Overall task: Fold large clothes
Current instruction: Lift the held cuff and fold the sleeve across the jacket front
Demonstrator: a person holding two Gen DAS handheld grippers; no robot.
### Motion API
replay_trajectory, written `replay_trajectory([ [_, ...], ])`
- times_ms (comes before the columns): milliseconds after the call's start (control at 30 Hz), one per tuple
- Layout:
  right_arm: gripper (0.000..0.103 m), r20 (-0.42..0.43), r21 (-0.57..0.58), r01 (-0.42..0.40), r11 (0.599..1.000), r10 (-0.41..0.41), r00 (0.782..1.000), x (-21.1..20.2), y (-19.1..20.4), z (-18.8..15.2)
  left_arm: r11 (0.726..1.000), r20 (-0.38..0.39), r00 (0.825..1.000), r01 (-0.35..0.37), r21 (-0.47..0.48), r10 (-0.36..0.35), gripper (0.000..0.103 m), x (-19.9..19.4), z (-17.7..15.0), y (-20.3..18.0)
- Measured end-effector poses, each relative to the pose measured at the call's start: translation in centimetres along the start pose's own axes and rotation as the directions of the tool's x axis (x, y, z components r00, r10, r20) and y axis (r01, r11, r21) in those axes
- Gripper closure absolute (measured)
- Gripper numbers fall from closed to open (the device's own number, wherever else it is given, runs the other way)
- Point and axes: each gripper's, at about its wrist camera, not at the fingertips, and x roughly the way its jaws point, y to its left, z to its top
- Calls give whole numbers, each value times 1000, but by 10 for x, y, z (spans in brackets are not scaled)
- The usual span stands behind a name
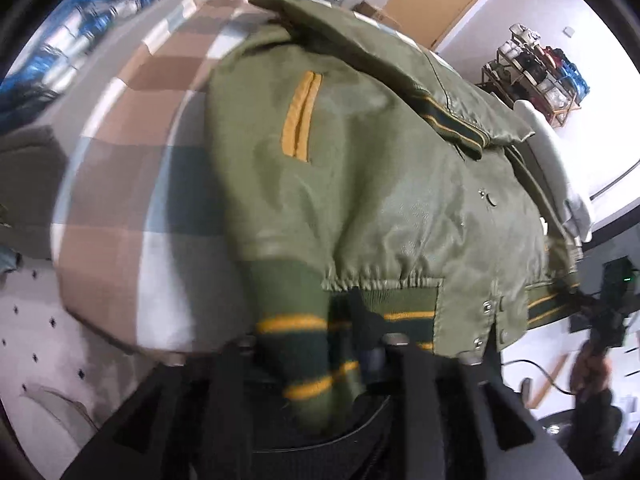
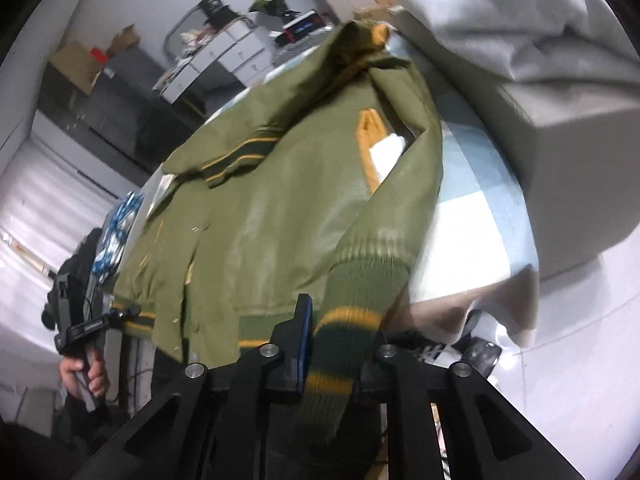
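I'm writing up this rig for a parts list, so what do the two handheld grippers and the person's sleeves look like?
Both are black plastic. The right gripper has angular arms with triangular cut-outs, round silver bolt heads and a blue pad on one finger. The left gripper has similar black arms and silver bolts. Seen from the side, it has a pistol-style handle and a thin black cable. The sleeve looks dark.

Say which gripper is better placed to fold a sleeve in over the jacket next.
Probably either: left gripper has a striped sleeve cuff between its jaws, and right gripper likewise the other cuff. The green jacket lies front-up on the checked cloth.
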Motion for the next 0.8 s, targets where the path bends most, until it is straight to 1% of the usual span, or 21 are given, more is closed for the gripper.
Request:
replay_trajectory([
  [67, 87, 8, 7, 7, 1000, -7, 1000, 7, -3, 4, 1000, 4, 1000, 27, -11, -27, 70, 1, 1, 0],
  [133, 87, 12, -15, 28, 999, -28, 1000, 14, 1, 4, 1000, 24, 1000, 19, -7, -18, 75, 2, -1, 0],
  [167, 89, 17, -31, 35, 999, -35, 999, 12, 3, 2, 1000, 29, 1000, 7, -2, -7, 91, 1, -3, -2],
  [200, 90, 19, -46, 39, 998, -39, 999, 11, 6, 1, 1000, 35, 999, -12, 7, 12, 94, 0, -4, -3],
  [267, 92, 28, -71, 40, 997, -38, 999, 3, 9, -6, 1000, 37, 999, -15, 3, 14, 96, -2, -7, -3],
  [300, 93, 53, -81, 28, 996, -24, 998, -5, 12, -8, 1000, 45, 999, -22, 3, 21, 97, -4, -8, -3],
  [367, 94, 100, -107, 26, 994, -15, 995, -21, 17, -13, 998, 56, 997, -51, 31, 50, 98, -4, -12, -6],
  [400, 95, 118, -121, 31, 992, -17, 993, -27, 22, -14, 995, 66, 995, -79, 67, 74, 98, -3, -16, -10],
  [433, 95, 119, -124, 26, 992, -11, 993, -30, 25, -16, 993, 76, 994, -89, 71, 84, 98, -4, -20, -10],
  [533, 95, 116, -118, 3, 993, 11, 993, -29, 30, -26, 996, 74, 995, -67, 55, 62, 99, -9, -30, -5],
  [600, 95, 87, -110, 11, 994, -2, 996, -23, 28, -36, 996, 70, 995, -72, 52, 68, 99, -17, -35, -4],
  [633, 95, 76, -98, 3, 995, 5, 997, -21, 25, -40, 995, 67, 995, -77, 60, 73, 99, -22, -39, -6],
  [733, 95, 80, -53, -32, 998, 36, 996, -27, 23, -45, 990, 66, 994, -89, 106, 83, 99, -34, -31, -20],
  [767, 95, 98, -40, -58, 997, 62, 993, -33, 25, -41, 991, 61, 996, -75, 111, 68, 99, -36, -22, -22],
  [800, 95, 113, -33, -84, 996, 87, 990, -39, 29, -32, 993, 49, 998, -35, 116, 29, 99, -40, -7, -25],
])
